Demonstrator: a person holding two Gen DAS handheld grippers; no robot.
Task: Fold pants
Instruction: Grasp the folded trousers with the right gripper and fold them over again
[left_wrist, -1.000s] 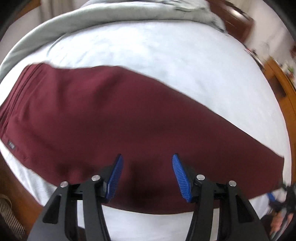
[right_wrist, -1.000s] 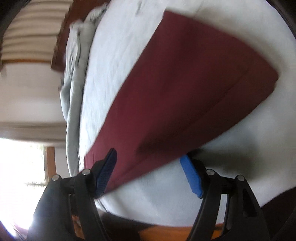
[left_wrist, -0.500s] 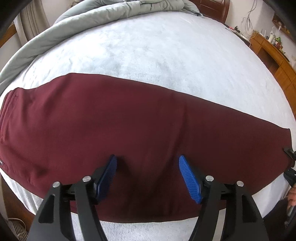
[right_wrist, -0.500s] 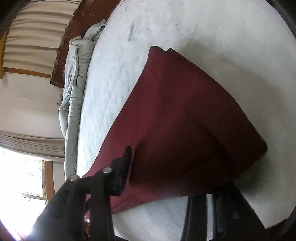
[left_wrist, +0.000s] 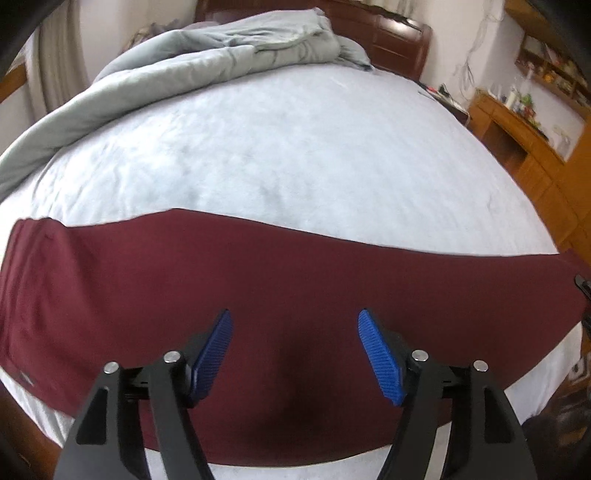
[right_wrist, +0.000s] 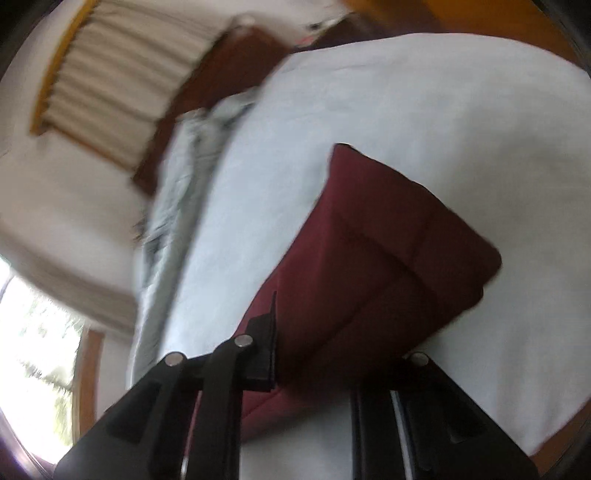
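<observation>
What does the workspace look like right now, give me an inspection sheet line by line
Surface: white bed sheet.
Job's things: maroon pants lying lengthwise along the near edge.
Clutter: grey duvet bunched at the far side.
Grippers: left gripper open above the pants; right gripper has pants fabric between its fingers, closure unclear.
Cables: wires on the far wall.
Surroundings: wooden headboard, wooden desk, curtain.

Blurred view. Dark red fabric pants (right_wrist: 373, 266) lie on pale blue-white bedsheet (right_wrist: 424, 110), one end lifted between black fingers of right gripper (right_wrist: 343, 354). Crumpled grey quilt (right_wrist: 177, 192) along far bed edge.
</observation>
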